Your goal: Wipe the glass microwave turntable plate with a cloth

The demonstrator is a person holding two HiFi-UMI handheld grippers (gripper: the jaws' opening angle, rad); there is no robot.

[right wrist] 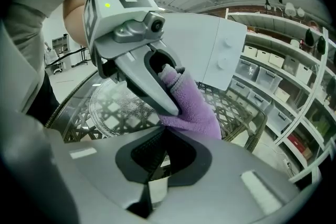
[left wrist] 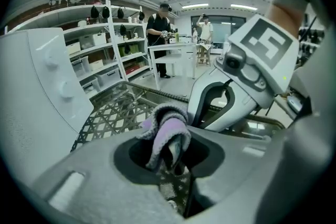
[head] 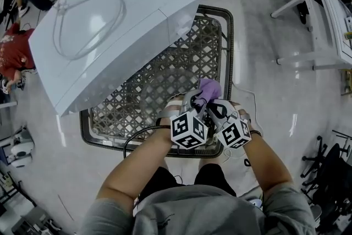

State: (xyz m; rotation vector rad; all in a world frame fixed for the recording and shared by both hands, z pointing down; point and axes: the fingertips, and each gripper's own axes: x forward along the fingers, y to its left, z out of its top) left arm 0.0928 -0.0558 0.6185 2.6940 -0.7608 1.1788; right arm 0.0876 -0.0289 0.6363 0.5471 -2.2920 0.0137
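A purple cloth (head: pixel 210 87) is bunched between the jaws of my left gripper (head: pixel 199 98), which is shut on it; in the left gripper view the cloth (left wrist: pixel 167 128) hangs over the jaw tips. The clear glass turntable plate (right wrist: pixel 116 108) lies flat on the woven tabletop, just beyond and to the left of the cloth in the right gripper view. In the head view the plate shows only as a faint round patch (head: pixel 164 89). My right gripper (head: pixel 219 108) is close beside the left one, jaws together, nothing between them.
A white microwave (head: pixel 110 19) stands tilted in view on the far left of the wicker table (head: pixel 220 30), with a clear ring shape (head: pixel 88 25) on its top. White desks (head: pixel 324 25) stand to the right; shelves and people are in the background.
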